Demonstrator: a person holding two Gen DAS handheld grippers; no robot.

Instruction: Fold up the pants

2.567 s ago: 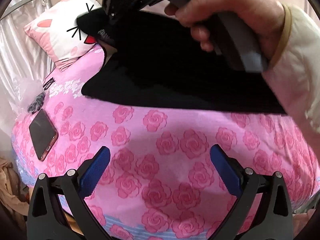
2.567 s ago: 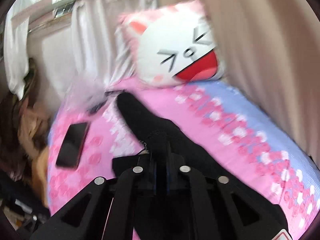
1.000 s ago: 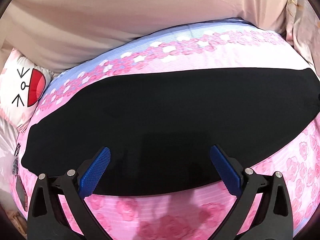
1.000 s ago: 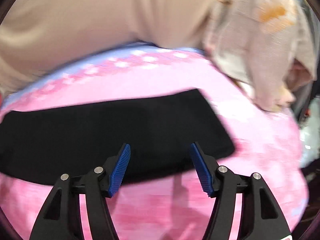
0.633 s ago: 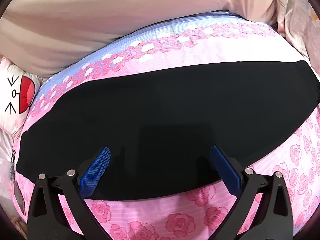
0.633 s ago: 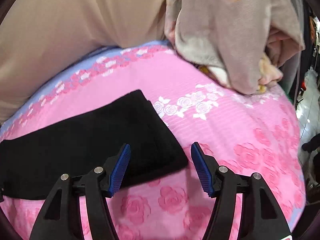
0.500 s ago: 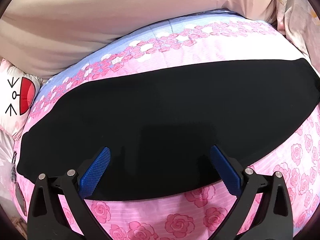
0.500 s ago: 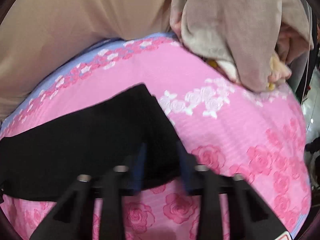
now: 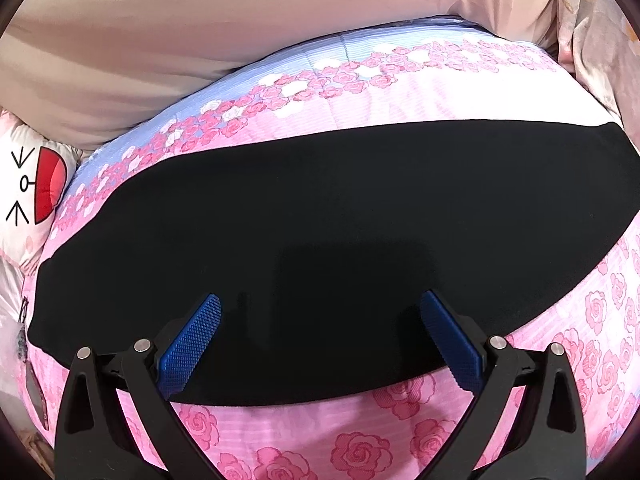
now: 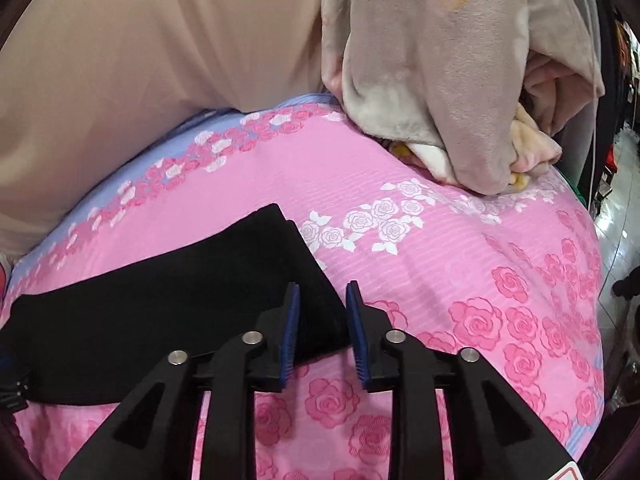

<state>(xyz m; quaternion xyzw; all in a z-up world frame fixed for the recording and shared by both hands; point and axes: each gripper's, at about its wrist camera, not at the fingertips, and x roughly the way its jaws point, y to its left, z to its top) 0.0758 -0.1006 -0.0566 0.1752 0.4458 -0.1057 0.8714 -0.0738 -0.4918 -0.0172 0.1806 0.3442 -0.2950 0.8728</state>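
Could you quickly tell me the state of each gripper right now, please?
Left gripper: open wide over the pants, holding nothing.
Right gripper: jaws opening at the corner of the pants, pads not pressing on the cloth.

No legible text or labels anywhere
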